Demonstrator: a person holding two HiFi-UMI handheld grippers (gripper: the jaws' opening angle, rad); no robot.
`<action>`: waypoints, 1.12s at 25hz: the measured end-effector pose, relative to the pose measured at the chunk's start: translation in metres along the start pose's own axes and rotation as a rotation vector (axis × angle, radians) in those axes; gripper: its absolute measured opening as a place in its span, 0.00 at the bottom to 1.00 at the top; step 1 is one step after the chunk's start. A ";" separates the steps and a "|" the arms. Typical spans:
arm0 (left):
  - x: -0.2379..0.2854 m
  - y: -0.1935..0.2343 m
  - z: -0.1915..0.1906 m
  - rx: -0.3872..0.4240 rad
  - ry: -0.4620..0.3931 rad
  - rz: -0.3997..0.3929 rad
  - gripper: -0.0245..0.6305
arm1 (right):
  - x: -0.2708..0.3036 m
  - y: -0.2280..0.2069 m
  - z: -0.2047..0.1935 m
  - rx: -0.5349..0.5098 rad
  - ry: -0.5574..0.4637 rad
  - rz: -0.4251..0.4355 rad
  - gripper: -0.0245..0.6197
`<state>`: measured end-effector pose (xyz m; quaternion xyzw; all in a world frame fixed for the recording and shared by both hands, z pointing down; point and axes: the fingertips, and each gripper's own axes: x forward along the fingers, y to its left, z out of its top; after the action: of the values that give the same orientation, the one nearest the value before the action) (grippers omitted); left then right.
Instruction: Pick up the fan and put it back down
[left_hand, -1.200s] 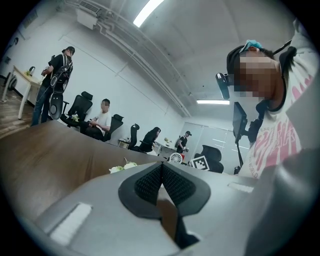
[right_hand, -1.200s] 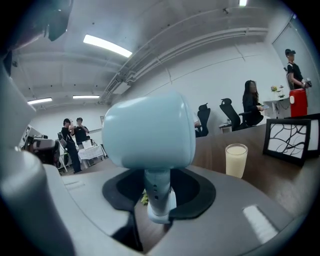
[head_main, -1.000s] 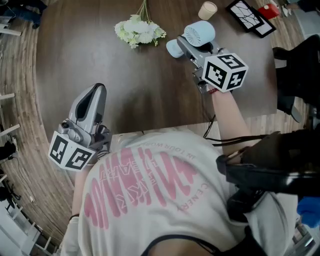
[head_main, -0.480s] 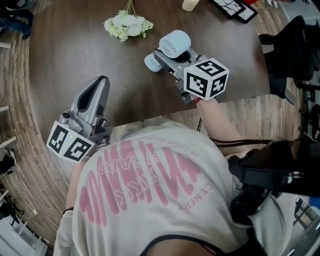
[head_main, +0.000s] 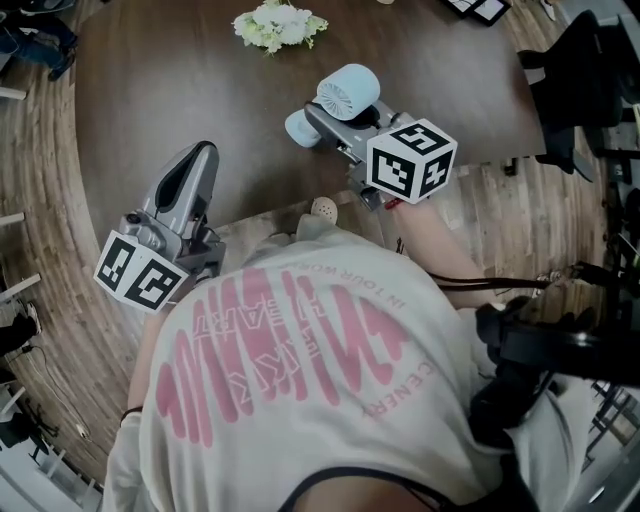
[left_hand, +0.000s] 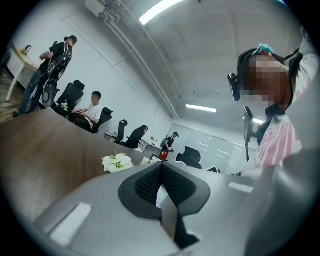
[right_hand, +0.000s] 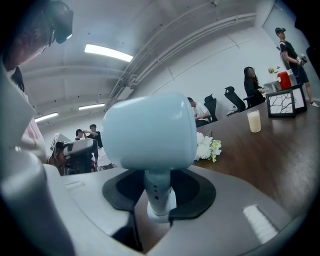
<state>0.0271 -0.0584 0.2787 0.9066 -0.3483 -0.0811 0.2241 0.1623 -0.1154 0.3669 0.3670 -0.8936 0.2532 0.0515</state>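
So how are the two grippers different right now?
The right gripper holds the pale blue fan by its stem; the left gripper holds nothing. The right gripper's jaws stand apart around the stem; the left gripper's jaws are pressed together. Both are grey and carry a black-and-white marker cube.

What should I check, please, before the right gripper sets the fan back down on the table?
1. Right gripper shut on the stem of the fan: ok.
2. Fan upright between the jaws: ok.
3. Bare table beneath the fan: ok.
4. Flowers well away from the set-down spot: ok.
5. Left gripper shut, empty and apart from the fan: ok.
6. How high the fan's base is above the table: cannot tell.
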 end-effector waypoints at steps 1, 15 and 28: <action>-0.008 0.001 0.000 -0.004 -0.003 0.000 0.07 | 0.001 0.008 -0.002 -0.001 -0.002 -0.001 0.26; -0.097 0.021 0.010 0.016 0.005 -0.027 0.07 | 0.023 0.100 -0.028 0.009 -0.027 -0.013 0.26; -0.126 0.047 0.007 0.015 0.008 0.073 0.07 | 0.042 0.127 -0.024 -0.047 0.017 0.025 0.26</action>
<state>-0.0969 -0.0076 0.2932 0.8952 -0.3807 -0.0668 0.2217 0.0429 -0.0540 0.3467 0.3523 -0.9034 0.2358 0.0647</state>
